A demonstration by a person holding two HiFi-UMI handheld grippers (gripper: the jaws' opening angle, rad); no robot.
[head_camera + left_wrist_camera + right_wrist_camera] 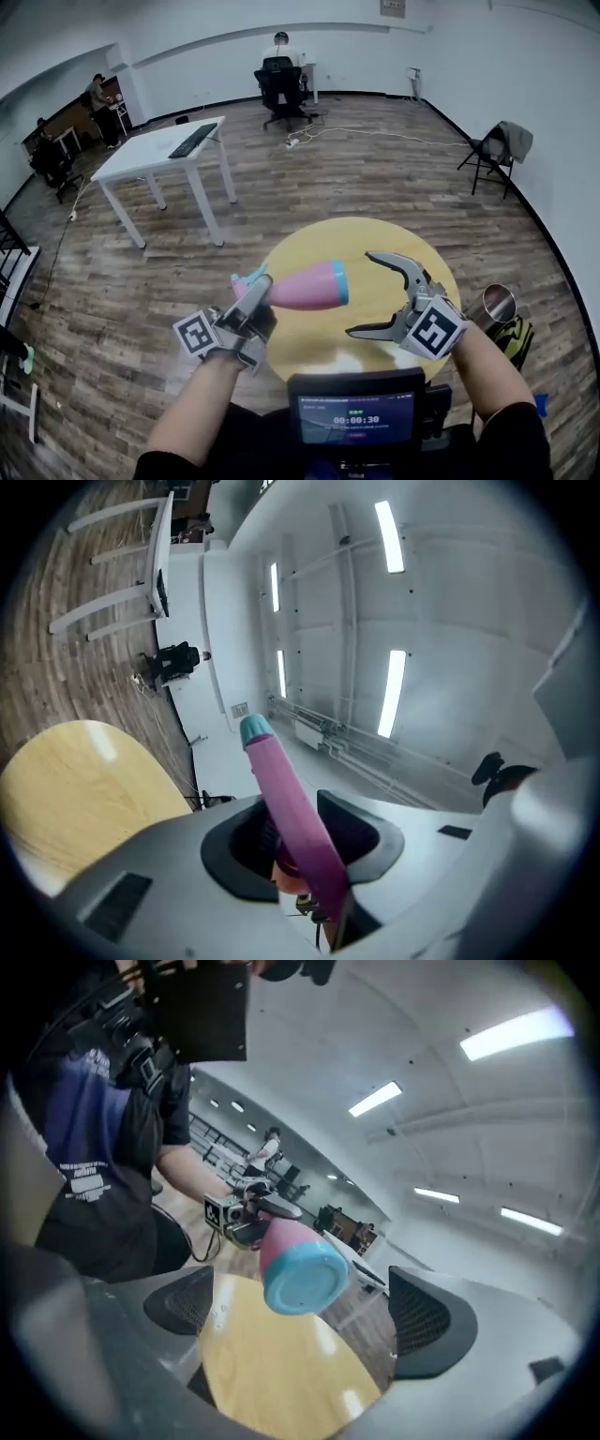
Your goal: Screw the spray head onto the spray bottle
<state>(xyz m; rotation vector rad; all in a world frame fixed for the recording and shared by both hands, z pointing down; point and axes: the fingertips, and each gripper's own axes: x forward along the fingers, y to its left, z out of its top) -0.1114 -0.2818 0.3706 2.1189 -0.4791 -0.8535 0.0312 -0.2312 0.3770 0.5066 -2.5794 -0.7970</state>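
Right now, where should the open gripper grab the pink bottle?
Take the bottle by its wide body behind the blue base, coming from the base end, where the right gripper is: it lies sideways, and the left gripper holds the narrow end.

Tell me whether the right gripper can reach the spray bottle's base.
Probably yes: the right gripper is open, the spray bottle points its base at it, nothing between; the left gripper holds the neck end.

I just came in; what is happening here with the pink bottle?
A person works with two handheld grippers above a round yellow table. The left gripper is shut on the neck end of a pink spray bottle, held sideways in the air. The right gripper is wide open by the bottle's blue base, not touching it.
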